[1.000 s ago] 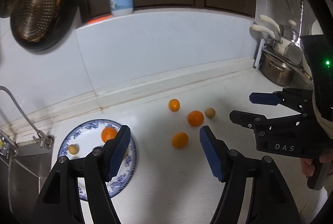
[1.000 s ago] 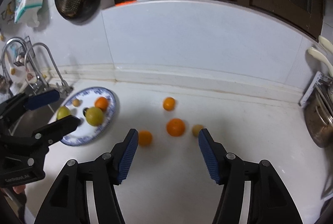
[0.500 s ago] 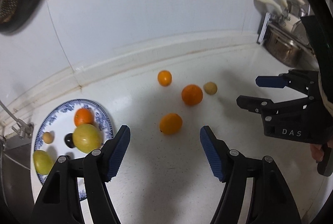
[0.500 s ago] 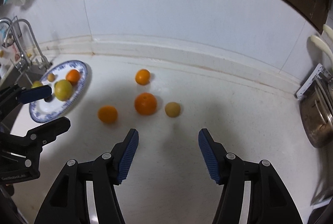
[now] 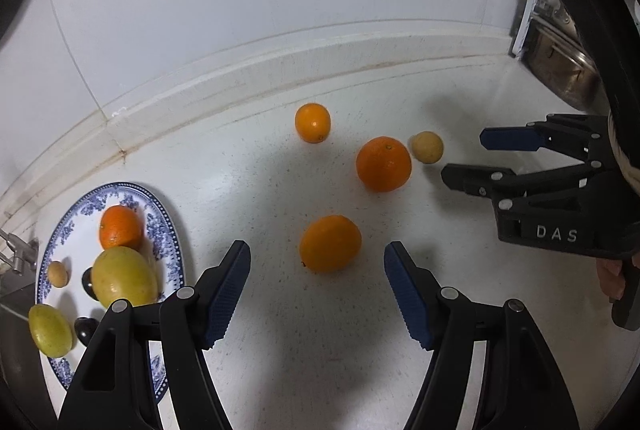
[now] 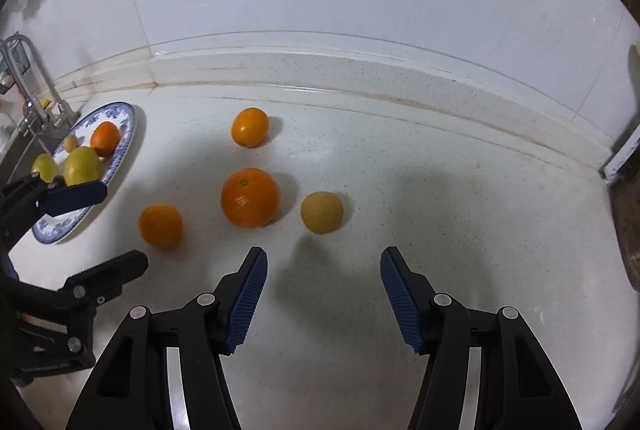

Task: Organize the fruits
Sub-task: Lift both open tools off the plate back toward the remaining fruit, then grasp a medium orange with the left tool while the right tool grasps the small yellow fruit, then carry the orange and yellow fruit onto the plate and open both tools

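Observation:
Four loose fruits lie on the white counter: a near orange, a large orange, a far small orange and a small yellow fruit. My left gripper is open, low over the counter, with the near orange just ahead between its fingers. My right gripper is open, just short of the yellow fruit and the large orange. A blue-patterned plate at the left holds an orange, two yellow-green fruits, a small tan fruit and dark ones.
A raised ledge and white tiled wall bound the counter at the back. A sink edge with a tap lies left of the plate. A steel pot stands at the far right.
Both grippers have moved down and forward toward the loose fruits, which now look larger and closer. The fruits have not moved. Both stay open.

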A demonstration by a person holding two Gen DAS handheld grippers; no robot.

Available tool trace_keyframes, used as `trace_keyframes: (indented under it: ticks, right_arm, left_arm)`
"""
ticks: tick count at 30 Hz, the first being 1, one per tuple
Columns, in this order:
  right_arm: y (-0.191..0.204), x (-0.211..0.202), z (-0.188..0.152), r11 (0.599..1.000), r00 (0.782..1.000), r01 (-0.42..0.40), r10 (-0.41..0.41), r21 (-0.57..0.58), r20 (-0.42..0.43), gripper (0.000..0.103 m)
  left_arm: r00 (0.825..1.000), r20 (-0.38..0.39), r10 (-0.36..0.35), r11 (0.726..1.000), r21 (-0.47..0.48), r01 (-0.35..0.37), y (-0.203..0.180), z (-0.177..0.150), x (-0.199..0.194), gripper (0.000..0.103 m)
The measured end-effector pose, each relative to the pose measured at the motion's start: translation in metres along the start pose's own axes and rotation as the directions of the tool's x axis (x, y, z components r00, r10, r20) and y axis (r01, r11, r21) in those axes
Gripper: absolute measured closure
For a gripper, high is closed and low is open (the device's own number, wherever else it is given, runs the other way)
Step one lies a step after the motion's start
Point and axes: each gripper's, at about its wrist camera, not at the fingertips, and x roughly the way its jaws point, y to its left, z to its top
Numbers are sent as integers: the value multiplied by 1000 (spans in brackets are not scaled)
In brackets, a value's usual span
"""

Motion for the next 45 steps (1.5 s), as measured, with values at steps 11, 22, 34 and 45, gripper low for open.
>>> trace_keyframes:
  ticks: [11,22,34,45]
  right_arm:
    - [-6,28,14,1000,1000,-15,15,4,-20,52]
    - [-6,38,13,999,998,-53,53,0,-32,74]
    - [3,-5,-5,996,996,-86,86,6,27,74]
    - [30,-51,-10,993,987,-120,120,-7,104,74]
  left_arm:
    - [999,-34,13,1000,3,-13,-8,4,18,40]
    - [999,-43,-27,1000,-6,27,-12,5,21,67]
    - [998,37,-56,998,-31,57,-12,-2,-16,67]
    - [991,126,-45,997,-50,52,1,-6,-51,67]
